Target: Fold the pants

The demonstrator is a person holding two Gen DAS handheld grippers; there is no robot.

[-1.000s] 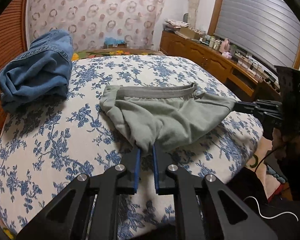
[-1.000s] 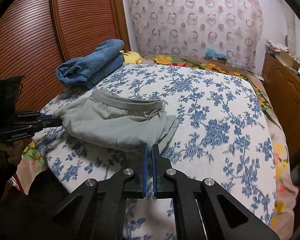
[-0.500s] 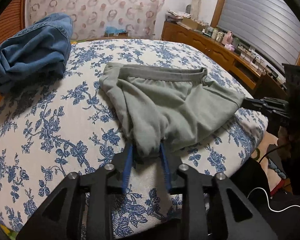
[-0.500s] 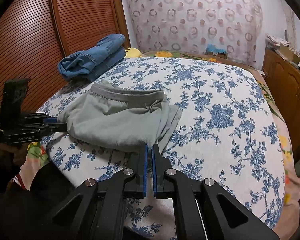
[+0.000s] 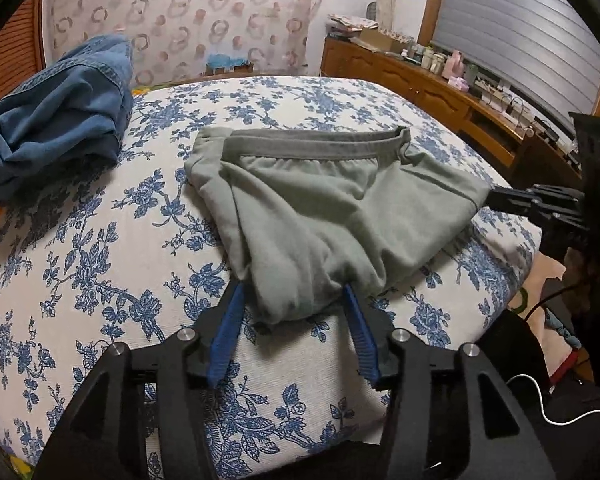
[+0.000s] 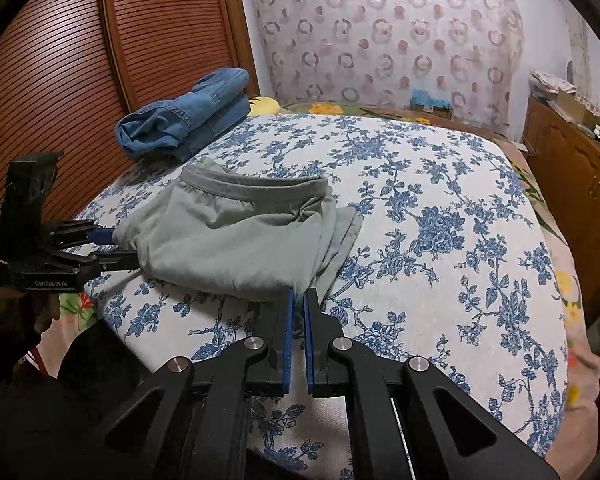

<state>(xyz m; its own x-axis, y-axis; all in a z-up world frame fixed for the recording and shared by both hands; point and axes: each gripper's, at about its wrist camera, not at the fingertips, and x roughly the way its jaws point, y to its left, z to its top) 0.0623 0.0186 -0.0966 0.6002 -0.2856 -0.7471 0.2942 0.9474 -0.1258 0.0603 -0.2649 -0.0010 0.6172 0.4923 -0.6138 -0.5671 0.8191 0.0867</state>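
Note:
Grey-green pants [image 5: 332,216] lie folded on the floral bed, waistband toward the far side; they also show in the right wrist view [image 6: 236,240]. My left gripper [image 5: 294,300] is open, its blue pads on either side of the near fold, which rests loose between them. It shows in the right wrist view [image 6: 114,246] at the pants' left end. My right gripper [image 6: 297,296] is shut on the pants' near right corner. It shows in the left wrist view [image 5: 496,198] pinching the pants' right end.
Folded blue jeans [image 5: 56,120] lie at the bed's far left, also seen in the right wrist view [image 6: 184,120]. The floral bedspread [image 6: 440,220] stretches to the right. A wooden cabinet [image 5: 440,84] with small items runs along the right. A slatted wardrobe [image 6: 60,60] stands left.
My left gripper has opened and let go of the pants' near fold, which now lies on the bed. The right gripper stays shut on its corner.

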